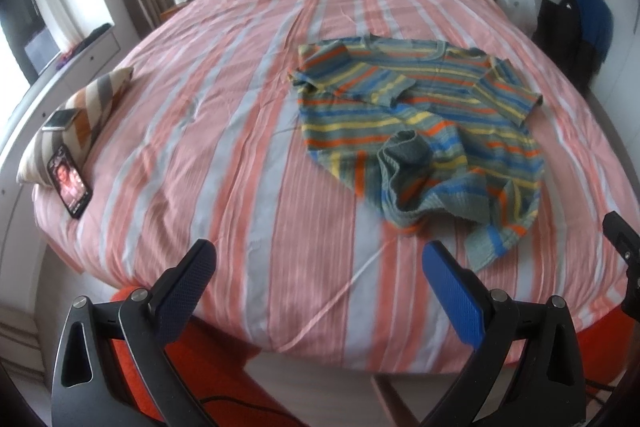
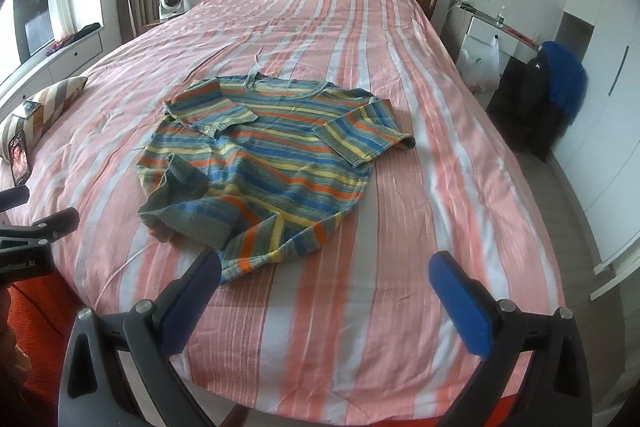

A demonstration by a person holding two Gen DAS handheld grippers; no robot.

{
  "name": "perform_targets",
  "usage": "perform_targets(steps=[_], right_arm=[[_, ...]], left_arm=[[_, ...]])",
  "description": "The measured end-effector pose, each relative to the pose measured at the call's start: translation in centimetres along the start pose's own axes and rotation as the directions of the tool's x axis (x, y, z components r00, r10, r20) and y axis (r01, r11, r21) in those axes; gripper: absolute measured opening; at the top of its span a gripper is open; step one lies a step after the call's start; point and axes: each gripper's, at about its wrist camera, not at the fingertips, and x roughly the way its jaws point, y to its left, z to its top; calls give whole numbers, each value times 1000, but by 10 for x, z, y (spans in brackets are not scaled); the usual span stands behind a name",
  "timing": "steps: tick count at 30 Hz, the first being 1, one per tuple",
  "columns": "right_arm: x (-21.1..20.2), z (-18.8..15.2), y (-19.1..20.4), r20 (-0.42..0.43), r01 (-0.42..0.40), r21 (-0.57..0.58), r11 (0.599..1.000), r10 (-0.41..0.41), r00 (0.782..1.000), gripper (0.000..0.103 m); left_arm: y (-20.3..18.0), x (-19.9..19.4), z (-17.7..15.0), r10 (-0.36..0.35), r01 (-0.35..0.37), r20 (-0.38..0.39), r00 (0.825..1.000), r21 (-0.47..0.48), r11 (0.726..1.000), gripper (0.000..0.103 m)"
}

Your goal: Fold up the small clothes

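Both grippers, left (image 1: 320,267) and right (image 2: 326,277), hang wide open over the bed's foot edge, gripping nothing. One striped knit sweater (image 2: 260,163) lies crumpled on the pink-striped bedspread (image 2: 420,227), at twelve o'clock from the right gripper and one o'clock from the left, its hem bunched. No legible writing shows; a lit phone (image 1: 70,187) leans on a pillow (image 1: 86,111) at ten o'clock.

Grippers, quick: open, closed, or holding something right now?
Left gripper: open, holding nothing, jaws wide apart above the bed's near edge.
Right gripper: open, holding nothing, short of the sweater.
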Motion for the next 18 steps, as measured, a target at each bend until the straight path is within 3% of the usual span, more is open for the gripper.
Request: perform_targets(steps=[18], right_arm=[[-2,1,-1,29,8,4,1000,-9,1000,102]], left_arm=[[-4,-3,-1,-40,40,6,999,16,999,103]])
